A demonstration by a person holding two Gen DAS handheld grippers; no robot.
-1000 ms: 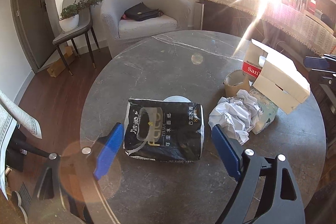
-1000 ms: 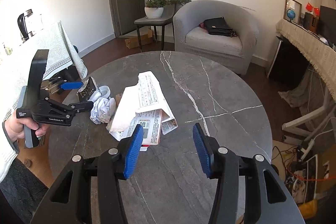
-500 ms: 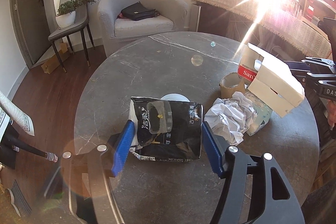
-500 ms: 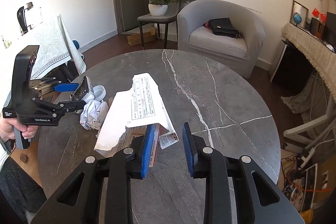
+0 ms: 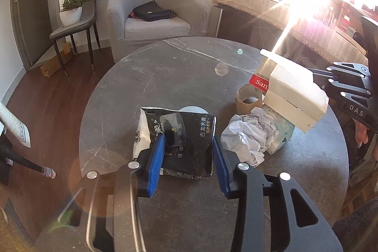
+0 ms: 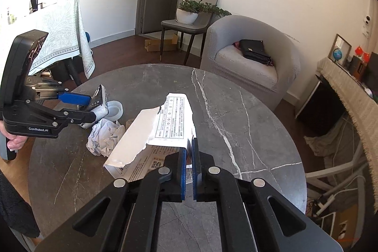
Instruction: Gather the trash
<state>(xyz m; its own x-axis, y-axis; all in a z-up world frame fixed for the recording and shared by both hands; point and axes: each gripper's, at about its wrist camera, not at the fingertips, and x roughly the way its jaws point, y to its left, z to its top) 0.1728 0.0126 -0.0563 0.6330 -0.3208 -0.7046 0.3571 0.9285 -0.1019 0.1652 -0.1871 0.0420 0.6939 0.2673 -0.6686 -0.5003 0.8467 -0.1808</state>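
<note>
Angled down over a round grey marble counter (image 5: 165, 67), the left gripper (image 5: 187, 157) is closing its blue fingers (image 5: 156, 164) on a black tissue pack (image 5: 189, 134), the pads pressing its sides. The right gripper (image 6: 188, 164), also tilted down, has its fingers pinched tight on the torn flap of a white cardboard box (image 6: 151, 134). Crumpled paper (image 5: 250, 136) lies between pack and box. Behind stand a grey armchair (image 5: 156, 13) and a chair bearing a potted plant (image 5: 73, 8).
</note>
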